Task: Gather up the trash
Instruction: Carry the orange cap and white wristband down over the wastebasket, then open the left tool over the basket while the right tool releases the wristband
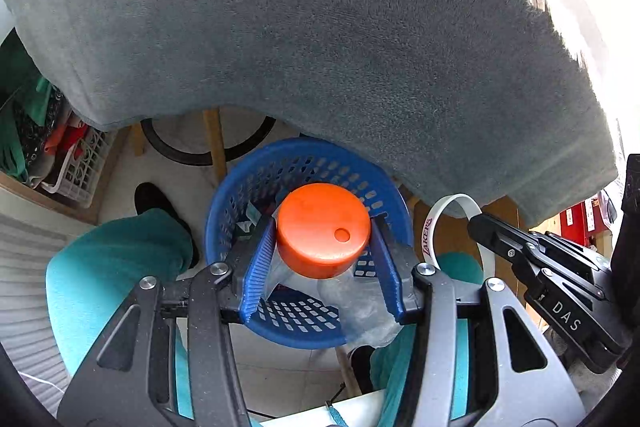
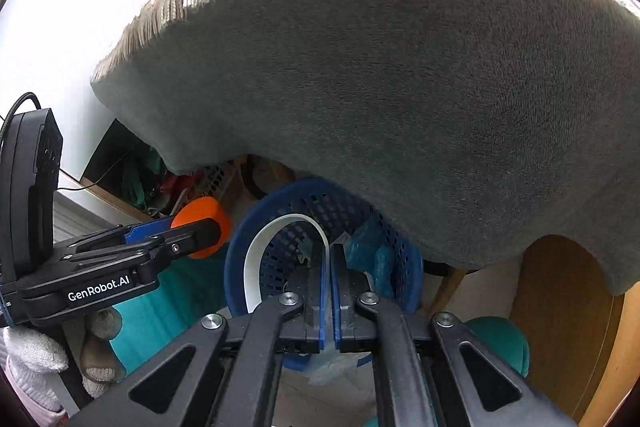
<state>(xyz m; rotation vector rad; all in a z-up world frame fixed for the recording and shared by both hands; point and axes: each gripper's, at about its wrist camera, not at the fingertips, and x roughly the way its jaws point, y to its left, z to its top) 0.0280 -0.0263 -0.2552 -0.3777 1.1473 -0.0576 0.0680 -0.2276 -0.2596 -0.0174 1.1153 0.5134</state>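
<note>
My left gripper (image 1: 324,227) is shut on a clear plastic container with a round orange cap (image 1: 320,227); its blue fingers (image 1: 260,267) press on either side just under the cap. It hangs over a blue perforated basket (image 1: 296,163) on the floor. In the right wrist view my right gripper (image 2: 329,255) is shut on one end of a white band (image 2: 253,267), which loops up over the same blue basket (image 2: 232,267). The band (image 1: 430,231) reads "LAKERS" in the left wrist view, held by the right gripper (image 1: 478,223). The left gripper (image 2: 200,231) with the orange cap (image 2: 204,213) shows at the left.
A grey fleece cover (image 1: 320,27) overhangs the basket from above. The person's teal trouser legs (image 1: 120,259) flank the basket. A white crate of clothes (image 1: 76,167) stands at the left, wooden legs (image 1: 216,143) behind. A gloved hand (image 2: 32,355) holds the left gripper.
</note>
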